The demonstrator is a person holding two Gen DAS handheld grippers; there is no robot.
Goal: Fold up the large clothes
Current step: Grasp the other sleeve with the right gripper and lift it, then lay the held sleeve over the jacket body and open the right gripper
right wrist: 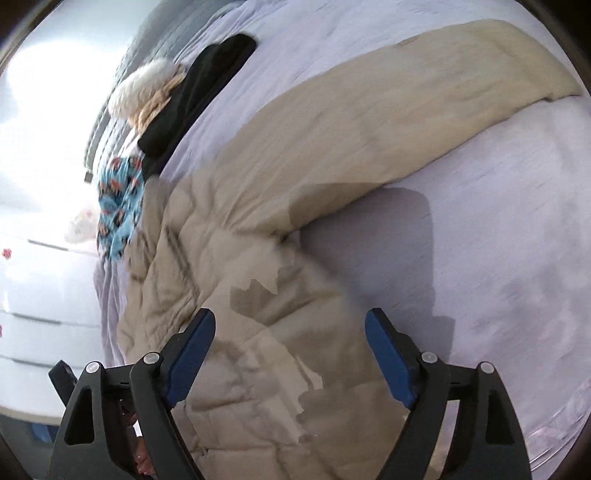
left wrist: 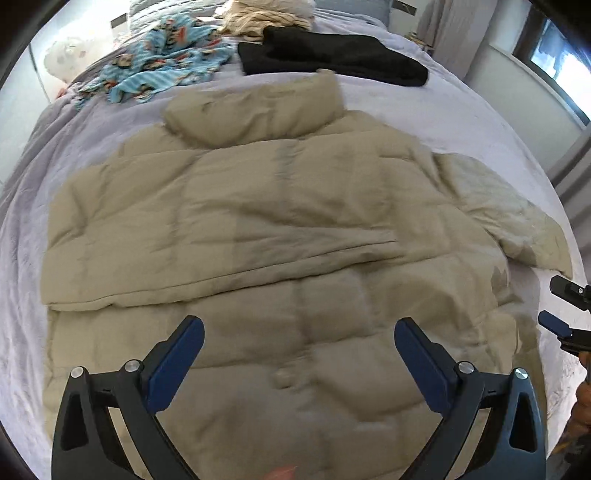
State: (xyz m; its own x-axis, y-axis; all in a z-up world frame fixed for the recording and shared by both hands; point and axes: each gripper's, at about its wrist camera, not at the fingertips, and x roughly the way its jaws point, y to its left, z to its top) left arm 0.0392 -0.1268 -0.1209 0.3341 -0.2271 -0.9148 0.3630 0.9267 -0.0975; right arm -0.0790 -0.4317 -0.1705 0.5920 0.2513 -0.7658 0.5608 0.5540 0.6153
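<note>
- Puffer jacket (left wrist: 258,206), beige and quilted, lies spread on the lavender bed (left wrist: 424,110), directly beneath the left fingers (left wrist: 299,354), which stand wide and empty.
- Left sleeve (left wrist: 203,254) already lies folded across the body.
- Right sleeve (right wrist: 424,96) stretches out ahead of the right fingers (right wrist: 290,350), also wide and empty.
- Next move, likely: pinch that soft, puffy sleeve and fold it inward.

We see a bed (left wrist: 424,107) under a pale lilac cover, daylit. A window (left wrist: 561,62) sits past its far right corner, grey curtain (left wrist: 450,29) beside it. White drawers (right wrist: 33,295) stand along the left edge.
</note>
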